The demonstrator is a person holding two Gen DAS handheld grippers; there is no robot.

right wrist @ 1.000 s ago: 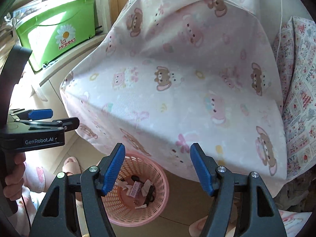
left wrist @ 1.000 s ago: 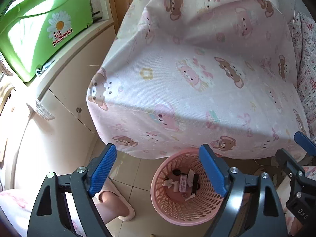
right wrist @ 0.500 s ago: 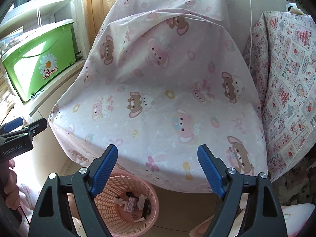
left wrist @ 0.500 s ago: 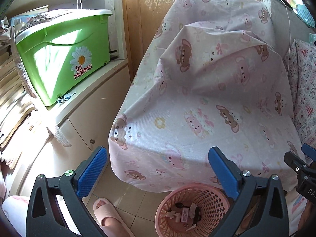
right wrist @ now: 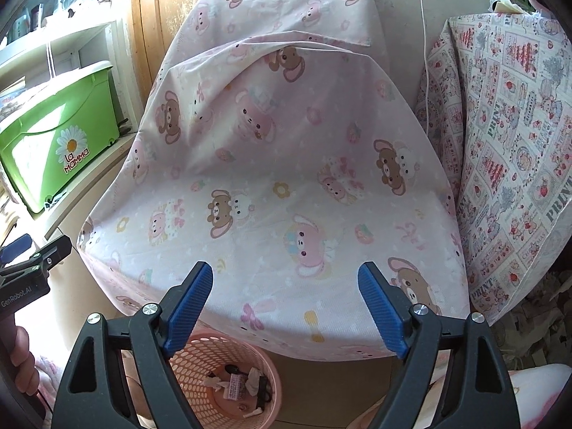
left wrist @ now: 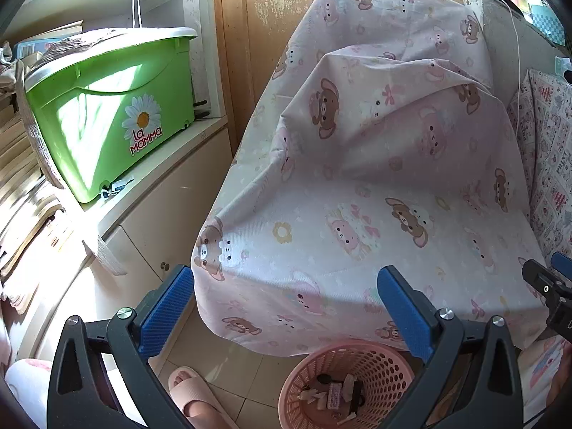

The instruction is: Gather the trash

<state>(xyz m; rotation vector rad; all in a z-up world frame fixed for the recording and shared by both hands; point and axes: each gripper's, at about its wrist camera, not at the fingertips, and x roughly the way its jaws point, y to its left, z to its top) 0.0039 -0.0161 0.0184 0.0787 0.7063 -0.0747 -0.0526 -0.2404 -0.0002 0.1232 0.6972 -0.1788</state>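
Small sunlit room corner, furniture draped in printed cloth.

A pink bear-print sheet (left wrist: 375,186) covers a bulky piece of furniture, hanging just short of the pale tiled floor (left wrist: 228,368). Behind it stands a worn wooden door (left wrist: 275,10) with flaking paint. To the left, a white cabinet (left wrist: 168,207) carries a green plastic box (left wrist: 107,107) under shelving. A second patterned cloth (right wrist: 507,143) hangs to the right. Strong sunlight falls across the cabinet side.
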